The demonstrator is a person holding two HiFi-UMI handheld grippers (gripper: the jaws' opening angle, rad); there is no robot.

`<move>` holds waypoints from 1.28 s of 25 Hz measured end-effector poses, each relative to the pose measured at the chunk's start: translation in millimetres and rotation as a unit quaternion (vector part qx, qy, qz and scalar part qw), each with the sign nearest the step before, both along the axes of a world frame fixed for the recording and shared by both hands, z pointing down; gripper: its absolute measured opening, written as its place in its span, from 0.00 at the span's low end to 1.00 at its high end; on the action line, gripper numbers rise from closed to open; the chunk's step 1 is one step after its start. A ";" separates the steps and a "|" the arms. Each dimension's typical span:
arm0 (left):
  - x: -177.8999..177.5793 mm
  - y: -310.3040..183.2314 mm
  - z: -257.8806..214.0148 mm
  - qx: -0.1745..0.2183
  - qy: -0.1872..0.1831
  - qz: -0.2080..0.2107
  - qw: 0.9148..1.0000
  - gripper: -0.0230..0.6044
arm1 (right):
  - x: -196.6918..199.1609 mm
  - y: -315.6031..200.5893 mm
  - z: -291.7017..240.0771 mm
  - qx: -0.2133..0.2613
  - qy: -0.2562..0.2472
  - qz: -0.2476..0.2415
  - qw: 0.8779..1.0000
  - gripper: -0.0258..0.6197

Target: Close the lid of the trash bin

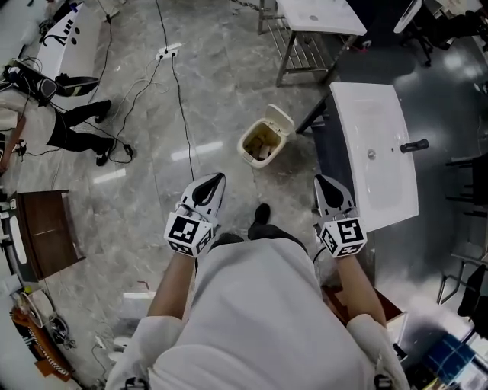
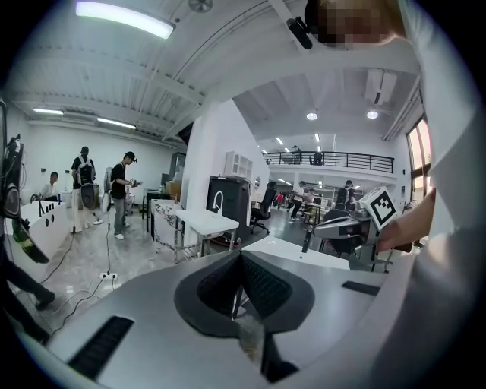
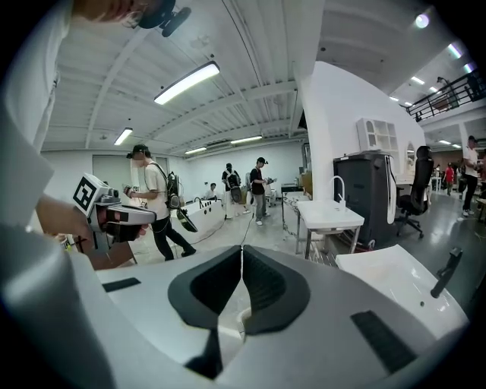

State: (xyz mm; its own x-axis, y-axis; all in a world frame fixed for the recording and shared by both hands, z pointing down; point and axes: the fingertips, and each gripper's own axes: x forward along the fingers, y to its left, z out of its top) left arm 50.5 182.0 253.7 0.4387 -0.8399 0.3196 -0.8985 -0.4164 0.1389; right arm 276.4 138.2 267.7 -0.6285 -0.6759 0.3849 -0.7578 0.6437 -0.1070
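A cream trash bin (image 1: 261, 142) stands on the grey marble floor ahead of me, its lid (image 1: 279, 116) swung up and back so the rubbish inside shows. My left gripper (image 1: 218, 178) hovers to the bin's near left, jaws shut and empty. My right gripper (image 1: 321, 180) hangs to the bin's near right beside the sink, also shut with nothing held. Both are well short of the bin and above it. In the left gripper view the black pads (image 2: 262, 285) meet at a line; the right gripper view shows its pads (image 3: 266, 292) pressed together too. Neither gripper view shows the bin.
A white sink basin (image 1: 377, 152) with a black faucet (image 1: 414, 145) sits on a dark stand right of the bin. A white metal-framed table (image 1: 316, 17) stands behind. Cables and a power strip (image 1: 169, 52) cross the floor at left, near a person's legs (image 1: 76, 126) and a brown cabinet (image 1: 46, 228).
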 end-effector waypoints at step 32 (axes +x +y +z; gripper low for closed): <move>-59.6 -136.4 45.8 -0.042 0.013 0.093 0.995 0.04 | -77.7 -110.1 47.3 -0.058 0.035 0.059 0.996 0.09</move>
